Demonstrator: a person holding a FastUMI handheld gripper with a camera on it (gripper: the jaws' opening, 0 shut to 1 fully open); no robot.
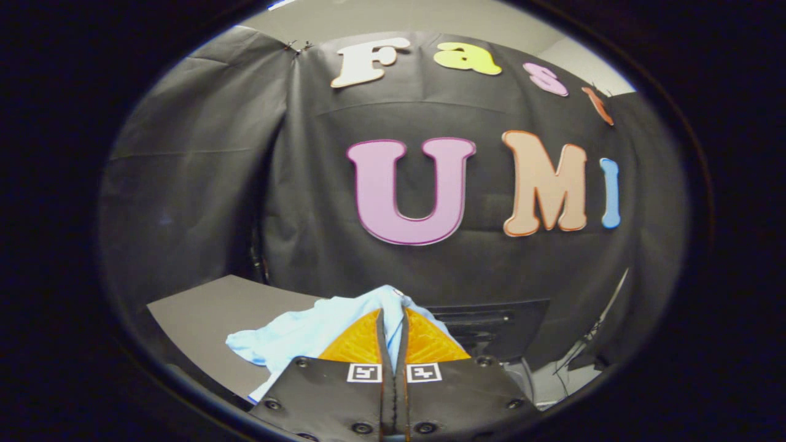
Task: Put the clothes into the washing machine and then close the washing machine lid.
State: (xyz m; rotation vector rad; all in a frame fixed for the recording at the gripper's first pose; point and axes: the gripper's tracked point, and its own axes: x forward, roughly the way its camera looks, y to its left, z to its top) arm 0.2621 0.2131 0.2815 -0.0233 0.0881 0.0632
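- With the tongs (393,319) clenched on a fold of the light blue garment (295,334), the step in hand is judged to be carrying it.
- It hangs above the counter (209,313).
- Next: take it over the washing machine's opening and release.

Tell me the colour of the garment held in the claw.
Light blue. The garment shows best in the gripper view, pinched between the claw.

- No word, brand or number can be read on any object.
- Two square black-and-white coded markers (364,372) are borne on the gripper (393,314), whose fingers are clamped on the light blue cloth (295,334).
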